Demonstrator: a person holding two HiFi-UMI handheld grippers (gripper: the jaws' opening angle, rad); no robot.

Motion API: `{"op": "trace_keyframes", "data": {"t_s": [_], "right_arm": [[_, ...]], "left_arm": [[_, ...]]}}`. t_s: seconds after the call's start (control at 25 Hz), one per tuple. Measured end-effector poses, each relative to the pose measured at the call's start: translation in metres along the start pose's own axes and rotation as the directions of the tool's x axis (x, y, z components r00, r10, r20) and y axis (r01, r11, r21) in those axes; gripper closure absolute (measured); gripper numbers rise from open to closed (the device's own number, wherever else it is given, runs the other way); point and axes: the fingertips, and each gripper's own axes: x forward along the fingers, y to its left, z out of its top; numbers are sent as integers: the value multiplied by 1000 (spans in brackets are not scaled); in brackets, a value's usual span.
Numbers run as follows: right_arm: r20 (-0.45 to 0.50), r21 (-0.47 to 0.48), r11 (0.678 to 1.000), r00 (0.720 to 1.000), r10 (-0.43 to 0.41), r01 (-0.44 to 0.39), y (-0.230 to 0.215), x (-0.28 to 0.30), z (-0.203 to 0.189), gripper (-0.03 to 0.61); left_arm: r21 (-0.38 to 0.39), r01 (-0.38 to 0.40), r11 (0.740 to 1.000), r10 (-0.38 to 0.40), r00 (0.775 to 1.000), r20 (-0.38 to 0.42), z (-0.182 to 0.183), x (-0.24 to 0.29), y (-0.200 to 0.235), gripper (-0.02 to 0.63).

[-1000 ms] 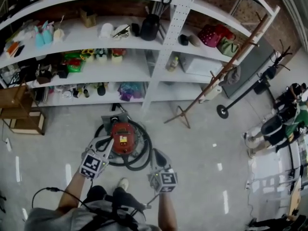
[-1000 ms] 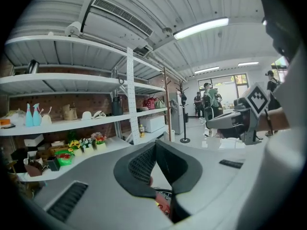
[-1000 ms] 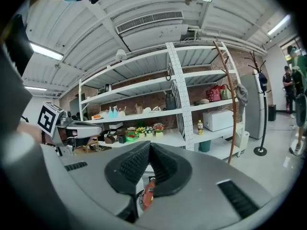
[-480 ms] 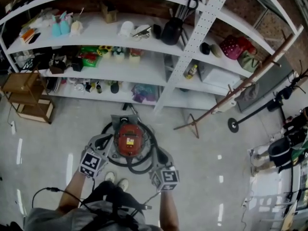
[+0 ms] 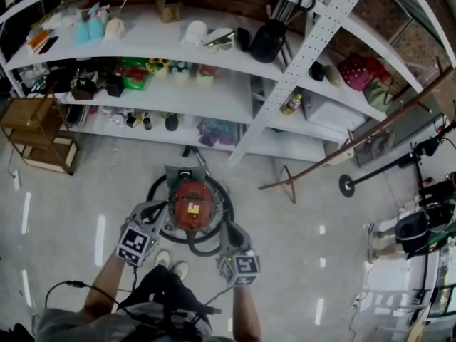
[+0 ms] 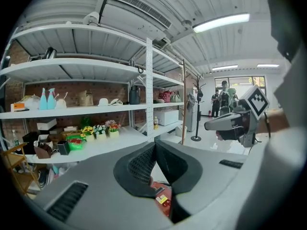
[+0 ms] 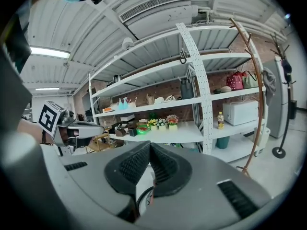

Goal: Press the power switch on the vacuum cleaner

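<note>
Red canister vacuum cleaner sits on the grey floor, with its black hose coiled round it. Behind the vacuum is a long white shelving unit with:
- a black jug
- teal spray bottles
- small flower pots
- a yellow-capped bottle
- a red bag

Left of the vacuum and further back stands a small wooden side table. To its right a wooden coat rack leans across, with a black floor stand beyond it. The person's shoes are just in front of the vacuum. Nothing sits between the grippers and the vacuum's top.

A yellow sticker is on the vacuum's lid, but its print is too small to read. The power switch can't be picked out. Each gripper carries a cube with black-and-white square markers, no text.

The left gripper is at the vacuum's left edge, over the hose. Its jaws are pressed together at the tips with nothing in them, and a bit of the red body shows underneath. The right gripper is at the vacuum's right-front edge, also with its jaws closed on nothing and the hose showing below. Whether either one touches the vacuum can't be told.
</note>
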Motion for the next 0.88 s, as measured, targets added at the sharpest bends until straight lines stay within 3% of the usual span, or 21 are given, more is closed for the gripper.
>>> {"op": "trace_keyframes", "data": {"t_s": [0.88], "right_arm": [[-113, 46, 999, 994, -5, 11, -24, 78, -112, 566]], "left_arm": [[4, 65, 998, -64, 993, -101, -108, 68, 32, 607]]}}
